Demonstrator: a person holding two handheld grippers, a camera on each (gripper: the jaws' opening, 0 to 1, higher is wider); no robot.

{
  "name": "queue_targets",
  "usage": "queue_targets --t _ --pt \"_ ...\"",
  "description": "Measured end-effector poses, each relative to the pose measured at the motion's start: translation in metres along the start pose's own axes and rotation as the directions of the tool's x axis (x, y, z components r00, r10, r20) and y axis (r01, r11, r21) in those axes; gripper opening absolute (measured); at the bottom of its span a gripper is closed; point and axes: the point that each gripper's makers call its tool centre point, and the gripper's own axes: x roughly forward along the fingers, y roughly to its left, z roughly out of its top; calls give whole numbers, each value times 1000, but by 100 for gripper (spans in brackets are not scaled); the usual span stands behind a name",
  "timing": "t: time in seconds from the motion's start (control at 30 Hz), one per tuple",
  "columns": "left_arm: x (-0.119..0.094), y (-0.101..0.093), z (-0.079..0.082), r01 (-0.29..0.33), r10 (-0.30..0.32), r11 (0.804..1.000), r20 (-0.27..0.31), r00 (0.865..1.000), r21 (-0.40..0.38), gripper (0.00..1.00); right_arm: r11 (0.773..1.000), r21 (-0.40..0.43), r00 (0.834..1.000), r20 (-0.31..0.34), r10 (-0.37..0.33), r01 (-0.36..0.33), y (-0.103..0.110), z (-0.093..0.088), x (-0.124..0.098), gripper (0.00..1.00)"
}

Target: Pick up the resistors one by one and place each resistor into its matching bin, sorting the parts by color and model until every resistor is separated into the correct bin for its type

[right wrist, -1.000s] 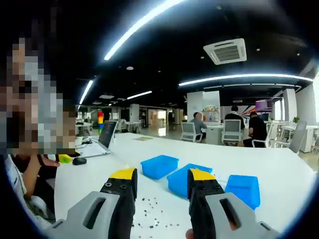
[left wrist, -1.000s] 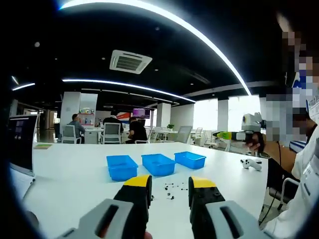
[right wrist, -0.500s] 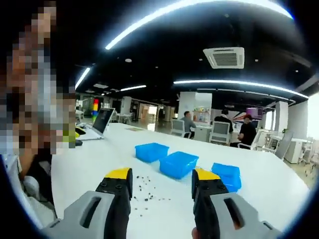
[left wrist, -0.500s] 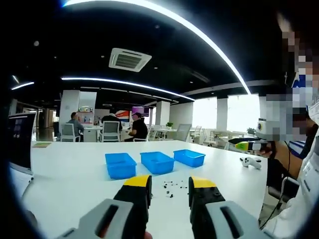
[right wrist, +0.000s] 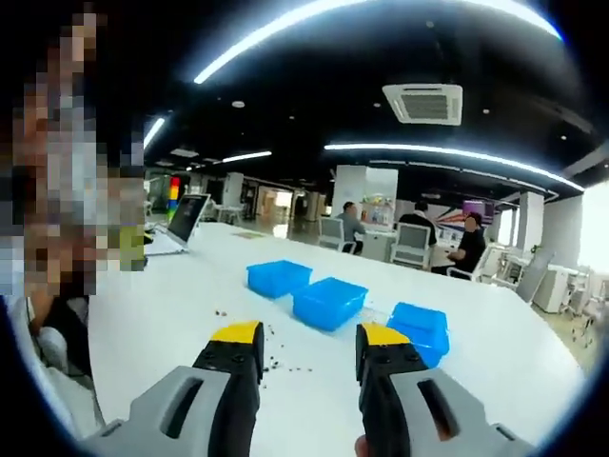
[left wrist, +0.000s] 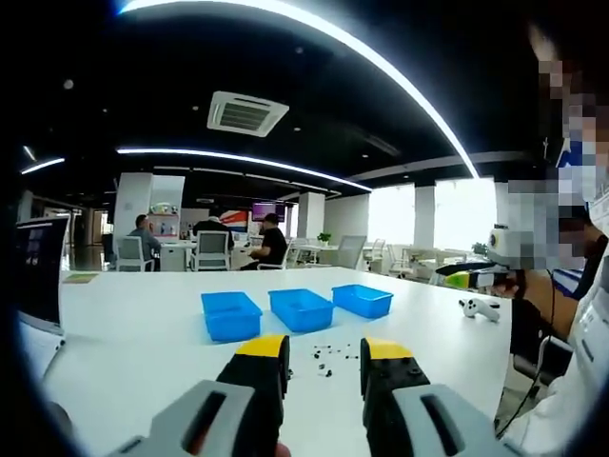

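Open-plan office: black ceiling with curved light strips and an air vent; bright windows; distant chairs.

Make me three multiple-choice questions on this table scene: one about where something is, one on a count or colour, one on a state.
1. Where do the resistors lie?
A. Inside the bins
B. Loose on the table, in front of the bins
C. On the laptop

2. How many blue bins stand on the table?
A. Two
B. Three
C. Five

3. How does the left gripper stand?
A. Open, holding nothing
B. Shut on a resistor
C. Shut on a bin

Answers:
1. B: the small dark parts are scattered on the white top, nearer than the bins.
2. B: three bins stand in a row in the left gripper view.
3. A: its yellow-tipped jaws stand apart with the table showing between them.
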Motion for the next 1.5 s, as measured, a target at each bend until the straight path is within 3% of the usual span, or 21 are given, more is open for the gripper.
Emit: queue_targets --t 0.13,0.27,0.3,0.43,0.47,0.5,0.57,0.63,0.7,0.77,0.9,0.93,0.97,1.0,1.1,1.13,1.2,1.27,1.5 --pt "0 -1 1 2 -2 1000 4 1000 -7 32 991 -111 994 -88 68 -78 11 -2 16 34" --pt "-1 2 2 -4 4 1000 6 1000 -6 32 973 -156 977 -155 143 -168 26 -4 29 35" --pt "-2 2 2 -6 6 1000 4 1000 -4 32 955 -199 962 -203 180 -220 33 -6 35 35" --pt "-1 2 1 -2 2 1000 1 1000 -4 32 901 -269 919 -299 258 -341 50 -8 51 35" --pt "0 2 1 0 0 1000 1 1000 -4 32 870 -303 900 -327 288 -388 56 -9 56 35" --pt "0 1 1 1 -1 1000 0 1000 -4 32 854 -320 891 -341 298 -409 58 -10 58 35" --pt "0 2 0 1 -1 1000 -1 1000 -6 32 763 -417 853 -405 330 -493 64 -15 66 33" --pt "0 2 0 0 0 1000 -2 1000 -7 32 724 -416 819 -441 368 -550 69 -19 71 33" --pt "0 3 0 -3 3 1000 -2 1000 -8 32 650 -427 765 -490 418 -628 77 -25 74 32" --pt "0 4 0 -5 5 1000 0 1000 -10 32 550 -453 707 -544 452 -701 84 -32 74 30" --pt "0 5 -1 -6 6 1000 -1 1000 -12 32 441 -413 596 -656 463 -797 86 -54 78 29" --pt "0 5 -2 -6 6 1000 -2 1000 -13 32 414 -411 576 -676 460 -812 86 -58 80 29" --pt "1 4 -2 -4 4 1000 -4 1000 -15 32 407 -398 561 -686 464 -822 87 -62 84 29" --pt "2 3 -3 -2 2 1000 -7 1000 -15 32 385 -387 540 -695 475 -838 89 -66 88 29" --pt "3 -1 -3 11 -11 1000 -8 1000 -14 32 348 -367 499 -729 468 -863 87 -77 94 27" --pt "3 -2 -3 14 -14 1000 -8 1000 -13 32 329 -347 470 -749 467 -878 88 -82 93 26" --pt "4 -2 -4 17 -17 1000 -9 1000 -14 32 300 -344 450 -776 441 -889 83 -91 98 23" --pt "5 -2 -6 15 -15 1000 -12 1000 -19 32 283 -349 443 -791 421 -893 79 -97 105 20" --pt "7 -3 -9 23 -23 999 -20 1000 -24 32 248 -312 390 -831 397 -917 74 -116 113 18"
